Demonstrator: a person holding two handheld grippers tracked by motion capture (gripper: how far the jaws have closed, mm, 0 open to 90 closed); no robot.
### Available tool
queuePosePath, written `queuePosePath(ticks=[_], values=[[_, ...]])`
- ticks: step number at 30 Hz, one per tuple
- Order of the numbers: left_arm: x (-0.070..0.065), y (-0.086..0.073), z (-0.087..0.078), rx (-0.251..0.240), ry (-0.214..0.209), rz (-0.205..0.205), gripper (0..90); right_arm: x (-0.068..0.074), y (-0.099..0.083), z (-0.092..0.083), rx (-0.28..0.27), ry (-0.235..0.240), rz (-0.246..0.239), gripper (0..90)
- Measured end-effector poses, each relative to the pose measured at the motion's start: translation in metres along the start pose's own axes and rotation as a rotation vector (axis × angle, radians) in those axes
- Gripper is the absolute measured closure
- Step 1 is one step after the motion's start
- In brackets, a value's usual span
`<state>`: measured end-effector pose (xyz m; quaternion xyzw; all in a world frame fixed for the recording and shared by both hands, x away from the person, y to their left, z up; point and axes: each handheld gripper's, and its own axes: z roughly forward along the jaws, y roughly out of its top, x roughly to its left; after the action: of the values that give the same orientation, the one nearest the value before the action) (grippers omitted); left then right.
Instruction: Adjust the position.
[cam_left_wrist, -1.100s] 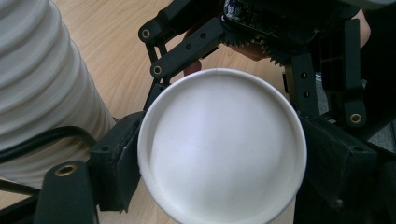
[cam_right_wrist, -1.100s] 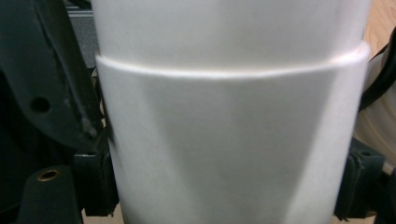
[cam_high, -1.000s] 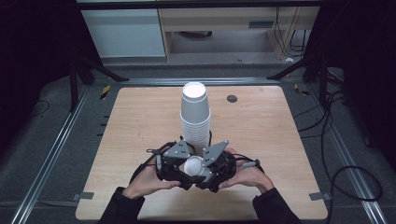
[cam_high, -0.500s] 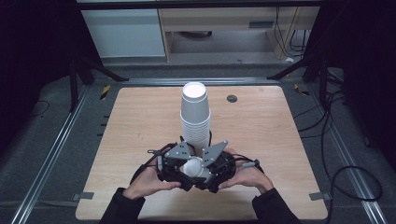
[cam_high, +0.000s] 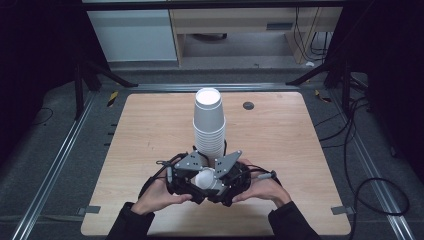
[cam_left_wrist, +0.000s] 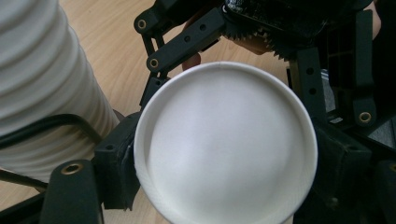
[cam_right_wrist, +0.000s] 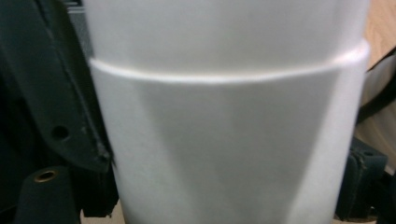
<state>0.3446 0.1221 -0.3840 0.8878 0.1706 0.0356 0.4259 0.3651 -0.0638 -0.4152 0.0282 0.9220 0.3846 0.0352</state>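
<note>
Where the two hands meet at the near middle of the wooden table (cam_high: 140, 150), a single white paper cup (cam_high: 205, 179) is held between both grippers, just in front of the tall stack of white cups (cam_high: 209, 122) standing upright at the table's centre.

Left gripper (cam_high: 192, 176): jaws set either side of the cup; in the left gripper view the cup's round end (cam_left_wrist: 224, 144) faces the camera with black jaw parts at both its flanks. Jaws have just been closing, cup between them; whether the pads press on it cannot be told.

Right gripper (cam_high: 220, 177): in the right gripper view the cup wall (cam_right_wrist: 229, 140), with a rim line across it, sits close between the jaws. Jaws have just been opening slightly, cup still between them; grip itself cannot be told.

Stack: ribbed side seen at left in the left gripper view (cam_left_wrist: 42, 93).

Small dark round fitting (cam_high: 248, 105) at the table's far side.
</note>
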Motion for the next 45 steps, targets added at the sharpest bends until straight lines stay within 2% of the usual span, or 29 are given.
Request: queuePosePath(ticks=[3, 9, 18, 26, 37, 41, 45], values=[[0.001, 0.0, -0.002, -0.01, 0.004, -0.003, 22.4, -0.001, 0.0, -0.002, -0.014, -0.003, 0.017, 13.7], [0.001, 0.0, -0.005, -0.017, 0.007, 0.0, 22.9, -0.003, 0.0, -0.003, 0.003, -0.016, 0.043, 9.9], [0.001, 0.001, -0.007, -0.016, 0.01, 0.006, 23.3, -0.003, 0.0, -0.005, -0.012, -0.019, 0.037, 11.3], [0.002, 0.0, -0.01, -0.021, 0.013, -0.001, 23.2, -0.003, 0.001, -0.009, -0.023, -0.037, 0.045, 7.5], [0.008, -0.009, -0.017, -0.007, 0.043, -0.013, 23.1, -0.004, -0.002, -0.031, -0.065, -0.072, 0.069, 6.2], [0.012, -0.014, -0.024, -0.028, 0.057, -0.029, 23.0, -0.005, -0.005, -0.043, -0.103, -0.095, 0.093, 6.3], [0.015, -0.018, -0.034, -0.066, 0.067, -0.04, 23.0, -0.007, -0.011, -0.054, -0.113, -0.138, 0.125, 6.2]])
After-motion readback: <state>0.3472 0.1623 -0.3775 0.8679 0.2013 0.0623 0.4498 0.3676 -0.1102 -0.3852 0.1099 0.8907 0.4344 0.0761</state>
